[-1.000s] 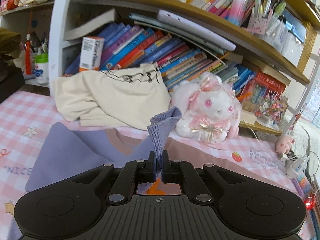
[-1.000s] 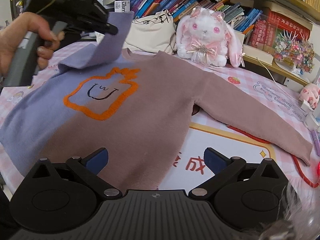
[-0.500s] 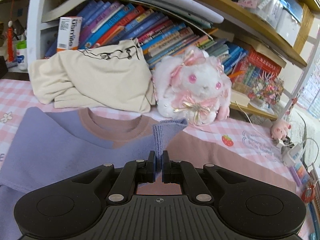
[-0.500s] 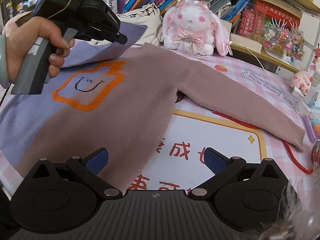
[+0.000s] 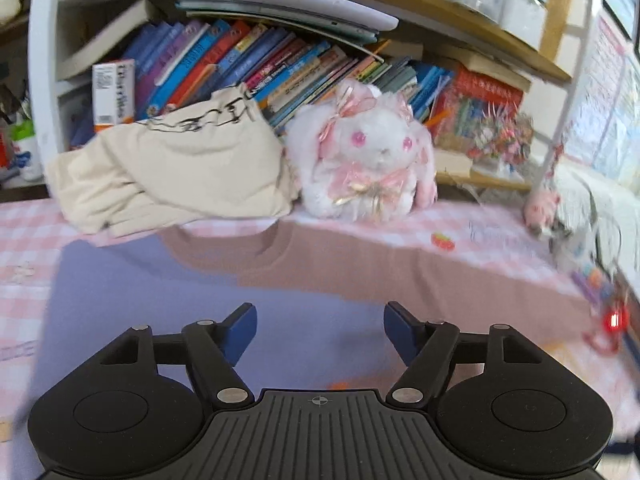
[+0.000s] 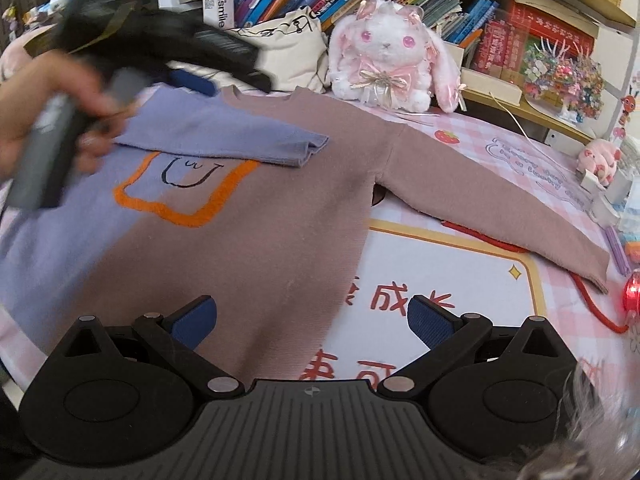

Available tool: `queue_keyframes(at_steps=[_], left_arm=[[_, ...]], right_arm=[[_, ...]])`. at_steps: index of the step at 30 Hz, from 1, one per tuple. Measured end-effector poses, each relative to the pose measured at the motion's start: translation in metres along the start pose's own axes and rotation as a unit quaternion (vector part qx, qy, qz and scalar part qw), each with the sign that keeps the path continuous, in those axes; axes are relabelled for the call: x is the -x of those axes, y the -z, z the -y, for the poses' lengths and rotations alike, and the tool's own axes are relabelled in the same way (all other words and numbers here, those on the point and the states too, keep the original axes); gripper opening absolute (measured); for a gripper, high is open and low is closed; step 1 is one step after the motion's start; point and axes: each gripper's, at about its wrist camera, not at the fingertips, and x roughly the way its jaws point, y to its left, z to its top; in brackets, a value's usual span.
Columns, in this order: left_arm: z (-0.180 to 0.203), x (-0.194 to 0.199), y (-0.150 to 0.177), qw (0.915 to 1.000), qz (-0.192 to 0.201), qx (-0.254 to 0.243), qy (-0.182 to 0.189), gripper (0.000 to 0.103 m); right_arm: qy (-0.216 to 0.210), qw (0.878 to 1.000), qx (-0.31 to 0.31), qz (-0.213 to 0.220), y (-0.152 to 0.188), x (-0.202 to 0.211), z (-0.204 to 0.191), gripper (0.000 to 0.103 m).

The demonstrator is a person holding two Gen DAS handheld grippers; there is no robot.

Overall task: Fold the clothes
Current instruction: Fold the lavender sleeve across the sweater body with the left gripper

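A lilac and dusty-pink sweater [image 6: 256,224] with an orange outlined patch lies flat on the pink checked table. Its lilac sleeve [image 6: 240,140] is folded across the chest, the cuff near the middle. Its pink sleeve [image 6: 500,204] stretches out to the right. My left gripper [image 5: 318,330] is open above the lilac part of the sweater [image 5: 168,292] with nothing between its fingers; in the right wrist view it shows as a blurred black tool [image 6: 192,68] held by a hand. My right gripper [image 6: 310,320] is open over the sweater's lower hem, holding nothing.
A white and pink plush rabbit [image 6: 388,56] and a cream cloth bag [image 5: 172,172] sit at the back against a bookshelf [image 5: 280,60]. A red cord [image 6: 520,248] and small items [image 6: 608,188] lie at the right edge. A printed mat [image 6: 440,280] shows beside the sweater.
My left gripper has opened and let go of the lilac sleeve, which now rests folded across the sweater's chest. The left gripper has pulled back to the left. The right gripper stays open.
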Motion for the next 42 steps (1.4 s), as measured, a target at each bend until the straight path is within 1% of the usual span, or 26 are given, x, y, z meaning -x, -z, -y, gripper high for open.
queue_keyframes(at_steps=[3, 6, 10, 12, 14, 15, 16, 17, 18, 19, 20, 21, 22, 23, 24, 25, 26, 27, 29, 31, 34, 39, 42], left_arm=[[-0.023, 0.035, 0.020, 0.9999, -0.002, 0.000, -0.013, 0.072], [-0.054, 0.069, 0.042, 0.9988, -0.008, 0.028, -0.039, 0.072], [-0.093, 0.100, 0.071, 0.9929, -0.022, 0.058, -0.102, 0.072], [-0.111, 0.111, 0.085, 0.9888, -0.031, 0.071, -0.128, 0.072], [-0.126, 0.113, 0.095, 0.9857, -0.049, 0.082, -0.138, 0.072], [-0.132, 0.112, 0.099, 0.9843, -0.061, 0.088, -0.140, 0.072], [-0.137, 0.110, 0.102, 0.9831, -0.072, 0.097, -0.138, 0.072], [-0.144, 0.108, 0.105, 0.9821, -0.080, 0.114, -0.127, 0.072], [-0.151, 0.107, 0.107, 0.9805, -0.087, 0.138, -0.110, 0.071], [-0.156, 0.107, 0.110, 0.9785, -0.089, 0.159, -0.096, 0.071], [-0.161, 0.108, 0.113, 0.9768, -0.084, 0.177, -0.085, 0.071], [-0.164, 0.109, 0.115, 0.9755, -0.082, 0.190, -0.076, 0.068], [-0.165, 0.108, 0.115, 0.9756, -0.083, 0.192, -0.068, 0.067], [-0.165, 0.107, 0.114, 0.9765, -0.084, 0.189, -0.059, 0.057], [-0.164, 0.106, 0.114, 0.9773, -0.086, 0.187, -0.051, 0.038], [-0.165, 0.105, 0.113, 0.9766, -0.088, 0.192, -0.038, 0.032], [-0.167, 0.104, 0.114, 0.9738, -0.091, 0.207, -0.022, 0.028], [-0.169, 0.104, 0.116, 0.9717, -0.092, 0.218, -0.007, 0.020], [-0.170, 0.103, 0.117, 0.9724, -0.093, 0.214, 0.005, 0.010], [-0.170, 0.104, 0.116, 0.9756, -0.088, 0.201, 0.005, 0.009], [-0.173, 0.108, 0.112, 0.9803, -0.076, 0.182, -0.009, 0.009], [-0.183, 0.109, 0.114, 0.9805, -0.083, 0.177, -0.020, 0.009], [-0.189, 0.109, 0.115, 0.9804, -0.088, 0.175, -0.025, 0.009]], right_arm=[[0.003, 1.000, -0.018, -0.009, 0.000, -0.001, -0.006, 0.103], [0.010, 0.999, -0.042, -0.023, 0.001, -0.003, -0.011, 0.102], [0.036, 0.995, -0.080, -0.043, 0.004, -0.006, -0.015, 0.099], [0.045, 0.993, -0.101, -0.047, 0.007, -0.005, -0.016, 0.090], [0.056, 0.990, -0.118, -0.053, 0.009, -0.005, -0.018, 0.071], [0.065, 0.989, -0.120, -0.059, 0.010, -0.006, -0.021, 0.065], [0.073, 0.988, -0.123, -0.064, 0.011, -0.006, -0.023, 0.053], [0.077, 0.986, -0.129, -0.066, 0.013, -0.006, -0.024, 0.042], [0.080, 0.985, -0.136, -0.068, 0.014, -0.006, -0.026, 0.040], [0.083, 0.984, -0.144, -0.070, 0.016, -0.005, -0.027, 0.036], [0.085, 0.982, -0.150, -0.071, 0.017, -0.004, -0.029, 0.033], [0.088, 0.982, -0.153, -0.071, 0.017, -0.004, -0.031, 0.031], [0.090, 0.981, -0.156, -0.071, 0.017, -0.003, -0.033, 0.027], [0.092, 0.980, -0.159, -0.070, 0.017, -0.003, -0.035, 0.026], [0.092, 0.980, -0.164, -0.070, 0.017, -0.003, -0.037, 0.025], [0.093, 0.979, -0.168, -0.070, 0.017, -0.003, -0.038, 0.023], [0.094, 0.978, -0.173, -0.070, 0.017, -0.003, -0.040, 0.020], [0.092, 0.977, -0.179, -0.069, 0.017, -0.003, -0.040, 0.018], [0.085, 0.976, -0.192, -0.067, 0.016, -0.004, -0.041, 0.015], [0.082, 0.975, -0.198, -0.065, 0.015, -0.005, -0.043, 0.014], [0.074, 0.977, -0.190, -0.065, 0.010, -0.008, -0.050, 0.014], [0.064, 0.983, -0.161, -0.067, 0.001, -0.015, -0.065, 0.014], [0.062, 0.983, -0.158, -0.070, -0.001, -0.016, -0.068, 0.014]])
